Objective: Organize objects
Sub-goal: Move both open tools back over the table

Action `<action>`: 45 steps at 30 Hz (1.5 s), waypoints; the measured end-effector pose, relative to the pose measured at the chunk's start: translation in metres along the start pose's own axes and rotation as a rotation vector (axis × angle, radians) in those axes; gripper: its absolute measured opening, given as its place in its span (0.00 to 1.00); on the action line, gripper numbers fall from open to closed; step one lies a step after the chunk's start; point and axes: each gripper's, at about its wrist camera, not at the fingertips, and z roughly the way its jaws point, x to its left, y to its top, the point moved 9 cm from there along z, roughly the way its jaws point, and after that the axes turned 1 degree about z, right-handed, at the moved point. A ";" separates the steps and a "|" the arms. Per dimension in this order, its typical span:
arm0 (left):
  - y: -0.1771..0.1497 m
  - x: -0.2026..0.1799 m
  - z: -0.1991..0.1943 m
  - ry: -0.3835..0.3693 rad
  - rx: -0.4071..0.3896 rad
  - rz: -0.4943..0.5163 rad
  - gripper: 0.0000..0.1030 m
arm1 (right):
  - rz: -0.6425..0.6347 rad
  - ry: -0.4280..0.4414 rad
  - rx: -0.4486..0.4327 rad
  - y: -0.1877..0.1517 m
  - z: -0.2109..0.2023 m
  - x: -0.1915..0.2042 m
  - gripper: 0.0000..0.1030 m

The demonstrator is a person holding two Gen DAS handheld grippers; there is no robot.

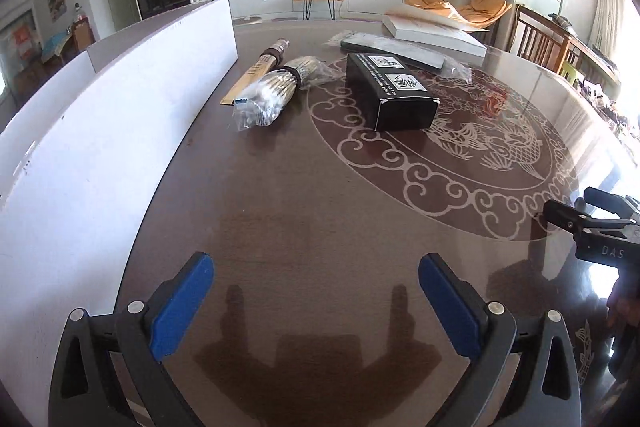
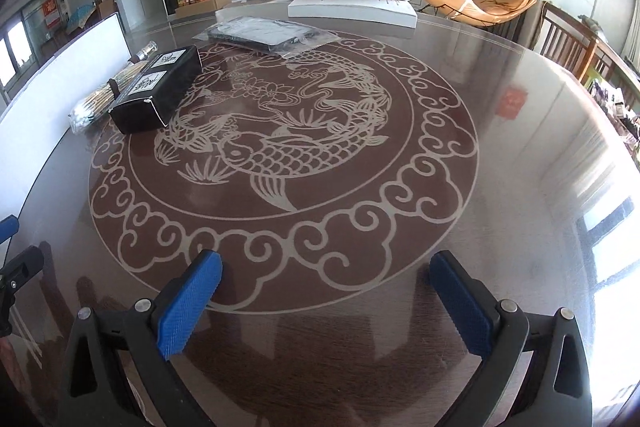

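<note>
Two grippers, left gripper (image 1: 316, 291) and right gripper (image 2: 326, 291), hover with blue-padded fingers fully spread and empty, well short of the black rectangular cardboard box (image 1: 390, 93) on the glossy brown surface (image 1: 320, 211), beside which the crinkly clear-plastic swab bag (image 1: 268, 93) could slip from a pinch.

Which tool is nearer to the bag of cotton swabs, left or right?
Left. The left tool faces the bag of cotton swabs nearly straight ahead; the right tool sits further right, beyond it.

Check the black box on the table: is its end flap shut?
Shut. The black box lies flat, its near end flap closed flush; nothing shows inside.
</note>
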 end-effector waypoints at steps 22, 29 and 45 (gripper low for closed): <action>0.020 -0.015 0.038 -0.069 0.051 0.026 1.00 | 0.000 0.000 0.000 0.000 0.000 0.001 1.00; 0.020 -0.015 0.038 -0.069 0.051 0.026 1.00 | 0.000 0.000 0.000 0.000 0.000 0.001 1.00; 0.020 -0.015 0.038 -0.069 0.051 0.025 1.00 | 0.000 0.000 0.000 0.000 0.001 0.001 1.00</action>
